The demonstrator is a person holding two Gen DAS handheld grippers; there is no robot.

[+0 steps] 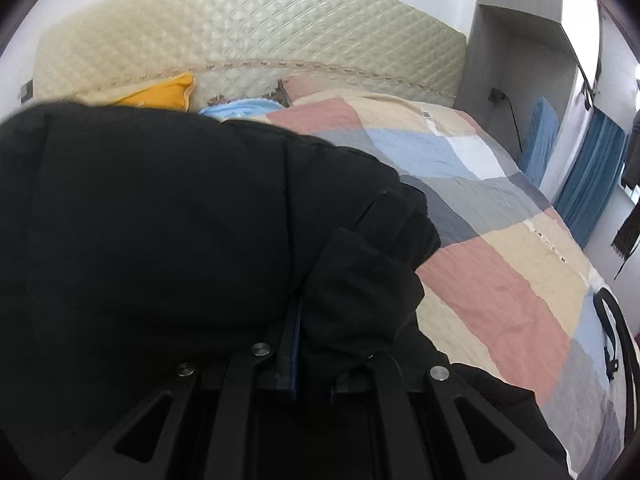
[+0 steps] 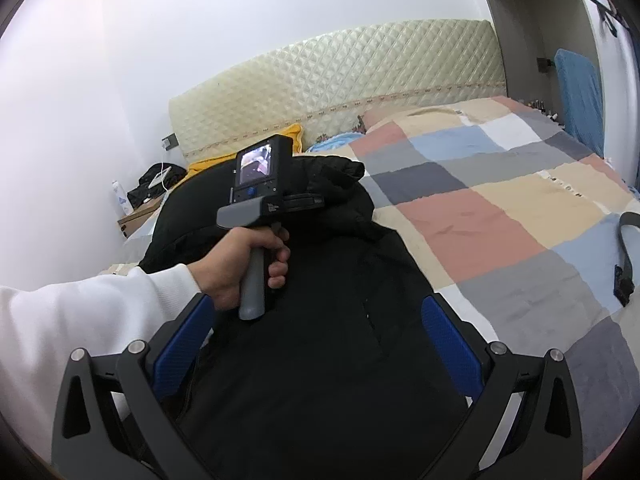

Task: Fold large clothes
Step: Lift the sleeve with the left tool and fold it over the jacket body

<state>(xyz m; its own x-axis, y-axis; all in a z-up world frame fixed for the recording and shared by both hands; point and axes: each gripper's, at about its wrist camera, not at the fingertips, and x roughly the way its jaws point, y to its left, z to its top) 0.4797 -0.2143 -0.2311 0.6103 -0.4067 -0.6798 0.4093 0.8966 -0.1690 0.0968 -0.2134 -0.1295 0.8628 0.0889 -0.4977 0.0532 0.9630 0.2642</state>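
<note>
Left wrist view: left gripper [image 1: 298, 344] clamped on a fold of the black coat [image 1: 160, 220], jaws nearly together with cloth bunched between them and a sleeve-like roll hanging just to the right. Coat lies on the bed, over the patchwork quilt [image 1: 500, 280], toward the side nearer the yellow pillow [image 1: 168, 92] and the quilted headboard [image 1: 256, 32].

Right wrist view: right gripper [image 2: 316, 344] hovers over the near part of the coat [image 2: 320, 360], blue pads [image 2: 452, 344] wide apart, holding nothing. The person's left hand [image 2: 244, 264] grips the other tool's handle above the bunched far end of the garment.

Risks, as I judge them:
- The pinch looks shallow and takes in thick padded fabric; a lift or pull could let the layers slide out, and the fold would fall open.
- The loose sleeve roll beside the jaws may drag and tuck under crooked (it is not held by anything).
- With only one side held, carrying it across would skew the coat, so the edges would not meet.
- A black strap [image 2: 626, 256] lies on the quilt well off to the right; a wide sweep could snag it.
- Soft quilt beneath may ruck up if the coat is dragged rather than lifted.
</note>
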